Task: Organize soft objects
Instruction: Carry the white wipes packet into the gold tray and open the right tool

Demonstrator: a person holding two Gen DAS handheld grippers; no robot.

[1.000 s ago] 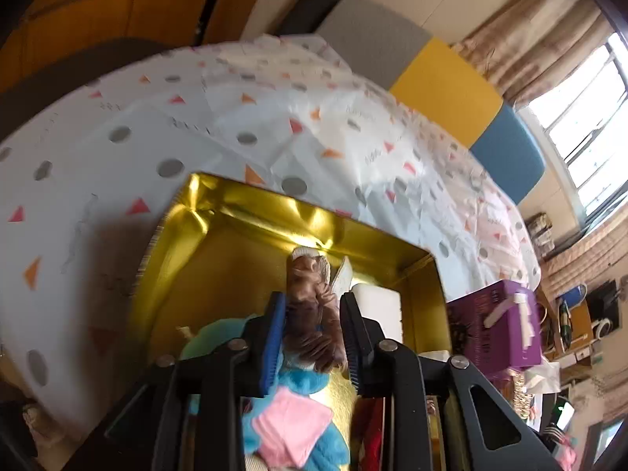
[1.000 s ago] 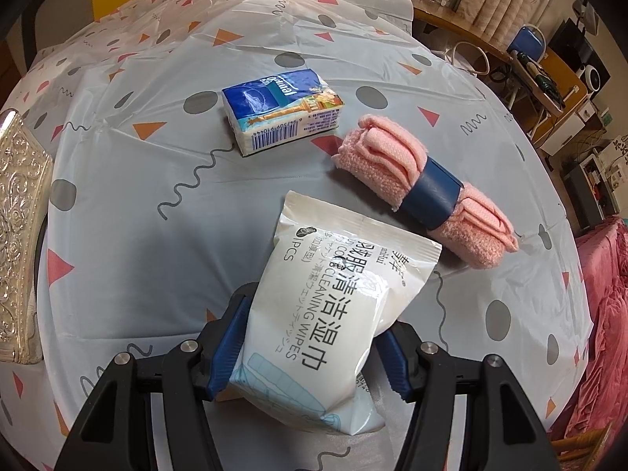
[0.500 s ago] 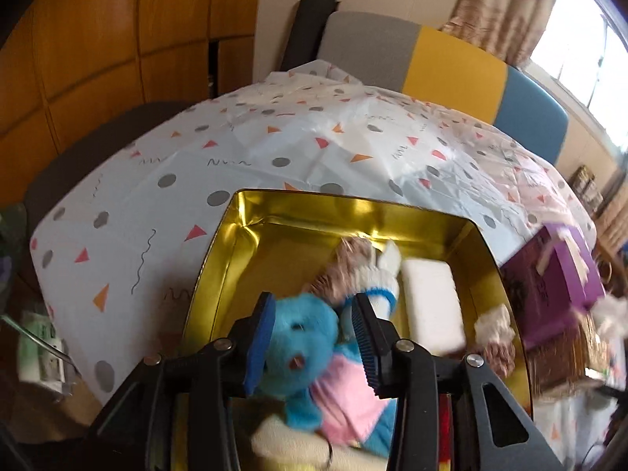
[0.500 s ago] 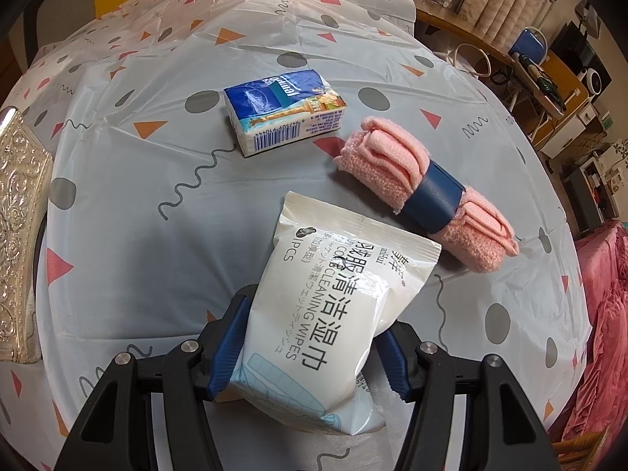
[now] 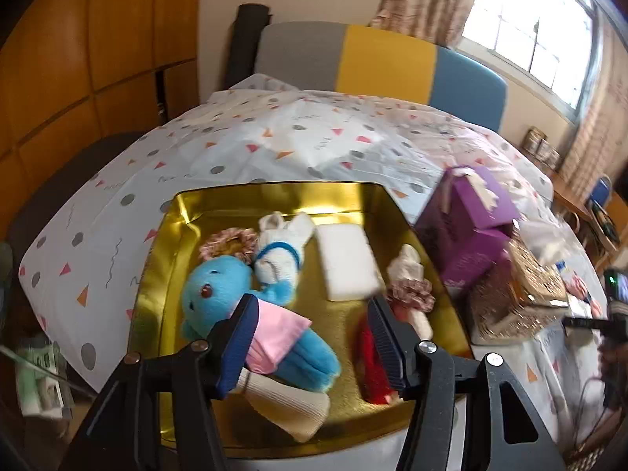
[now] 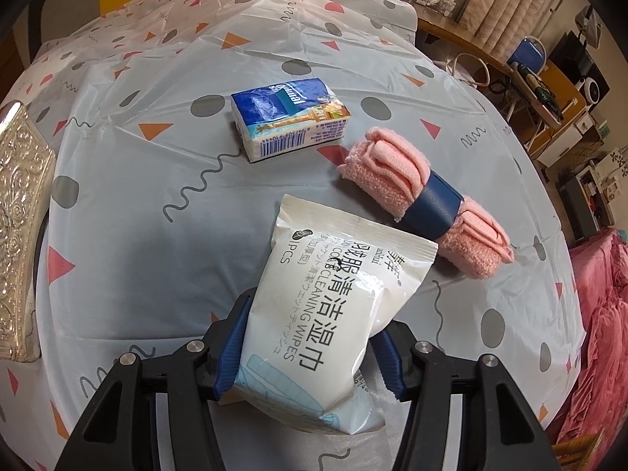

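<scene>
Two grippers are in view, one per camera. The left gripper hangs above a gold tin with its jaws spread apart and nothing between them. Inside the tin lie a blue plush toy at 9 o'clock, a white bunny and a frilly scrunchie toward 11 o'clock, a white sponge block near 12 o'clock, a small doll at 2 o'clock, and a cream sock at 6 o'clock. A purple box stands just beside the tin at 3 o'clock.

The right gripper is clamped on a pack of wipes, lifted over the patterned counter. On the counter, a tissue pack sits at 12 o'clock and a rolled pink towel with a blue band lies at 2 o'clock, partly behind the wipes pack.
</scene>
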